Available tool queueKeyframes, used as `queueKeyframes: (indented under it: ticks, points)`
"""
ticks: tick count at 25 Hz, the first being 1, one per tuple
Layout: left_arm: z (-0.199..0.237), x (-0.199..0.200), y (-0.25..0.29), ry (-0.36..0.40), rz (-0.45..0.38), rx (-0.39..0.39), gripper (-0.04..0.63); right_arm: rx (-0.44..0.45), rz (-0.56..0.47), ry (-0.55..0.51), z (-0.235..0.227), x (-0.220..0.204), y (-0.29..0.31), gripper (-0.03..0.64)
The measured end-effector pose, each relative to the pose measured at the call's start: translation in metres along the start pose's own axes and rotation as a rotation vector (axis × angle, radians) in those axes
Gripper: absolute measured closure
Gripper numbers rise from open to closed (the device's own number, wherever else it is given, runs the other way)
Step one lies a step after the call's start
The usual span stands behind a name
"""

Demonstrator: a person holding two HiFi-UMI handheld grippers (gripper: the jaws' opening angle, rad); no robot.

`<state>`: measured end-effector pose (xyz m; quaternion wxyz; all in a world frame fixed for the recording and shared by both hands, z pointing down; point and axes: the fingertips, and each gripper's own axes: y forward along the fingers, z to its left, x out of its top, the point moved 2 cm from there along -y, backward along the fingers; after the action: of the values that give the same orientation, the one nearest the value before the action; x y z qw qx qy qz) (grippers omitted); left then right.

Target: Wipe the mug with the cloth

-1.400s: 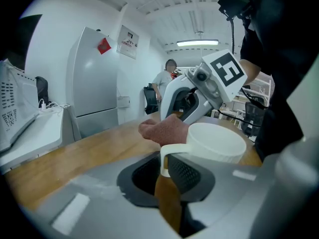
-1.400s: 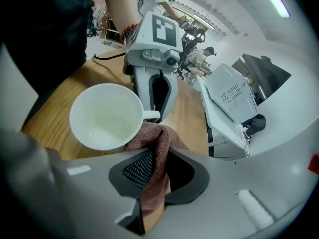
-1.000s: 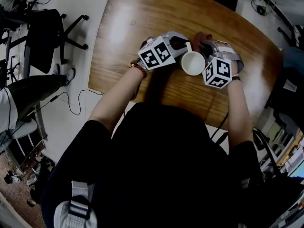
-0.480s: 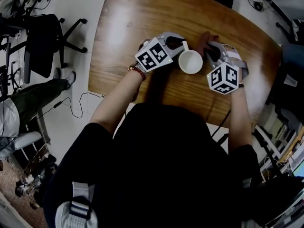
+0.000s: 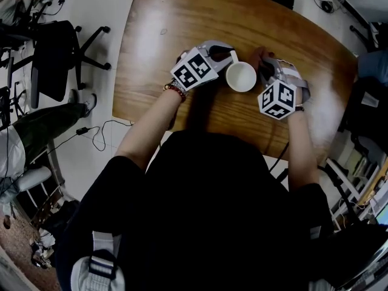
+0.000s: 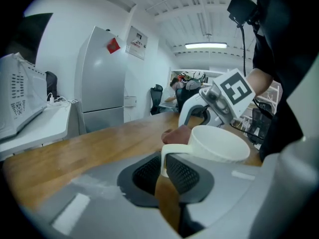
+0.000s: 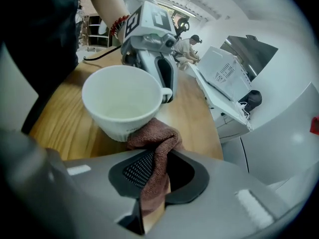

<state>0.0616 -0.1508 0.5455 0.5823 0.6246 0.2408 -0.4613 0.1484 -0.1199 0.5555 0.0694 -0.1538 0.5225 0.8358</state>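
A white mug [image 5: 241, 76] stands on the wooden table [image 5: 182, 17] between my two grippers. My left gripper [image 5: 225, 57] is shut on the mug's handle [image 6: 164, 156]; in the left gripper view the left gripper [image 6: 163, 169] pinches that handle, with the mug's bowl [image 6: 219, 143] just beyond. My right gripper [image 5: 264, 67] is shut on a brown cloth [image 7: 155, 139]. In the right gripper view the right gripper [image 7: 157, 176] presses the bunched cloth against the mug's [image 7: 122, 101] lower outer wall. The cloth [image 6: 177, 134] also shows behind the mug in the left gripper view.
The table's near edge [image 5: 200, 129] runs just in front of the person's body. A black office chair [image 5: 57, 47] and cables lie on the floor to the left. A white fridge [image 6: 102, 78] and a counter stand beyond the table.
The right gripper's marker cube swung slightly right, then back towards the mug. The mug and the left gripper have stayed almost in place.
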Motion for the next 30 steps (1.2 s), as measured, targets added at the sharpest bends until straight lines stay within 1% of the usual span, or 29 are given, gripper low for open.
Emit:
queueKeyframes:
  ticks: [4, 7, 10, 15, 20, 27, 30]
  points:
    - [0.000, -0.001, 0.000, -0.047, -0.033, 0.034, 0.566, -0.014, 0.036, 0.011, 0.006, -0.005, 0.010, 0.554]
    - [0.001, -0.002, -0.003, -0.078, -0.046, 0.054, 0.566, -0.030, 0.045, 0.040, 0.006, -0.005, 0.006, 0.554]
    - [0.001, -0.004, -0.008, -0.130, -0.059, 0.070, 0.561, -0.040, 0.035, 0.076, 0.007, -0.003, -0.005, 0.554]
    - [0.000, -0.006, -0.010, -0.173, -0.062, 0.093, 0.560, -0.076, 0.036, 0.105, 0.003, -0.005, -0.038, 0.554]
    - [-0.002, -0.013, -0.019, -0.210, -0.058, 0.117, 0.553, -0.060, 0.065, 0.082, 0.018, -0.001, -0.046, 0.554]
    - [-0.005, -0.019, -0.029, -0.239, -0.050, 0.153, 0.551, -0.010, 0.127, 0.068, 0.041, -0.003, -0.014, 0.553]
    - [-0.006, -0.022, -0.034, -0.258, -0.055, 0.167, 0.548, -0.010, 0.165, 0.077, 0.046, -0.007, -0.002, 0.553]
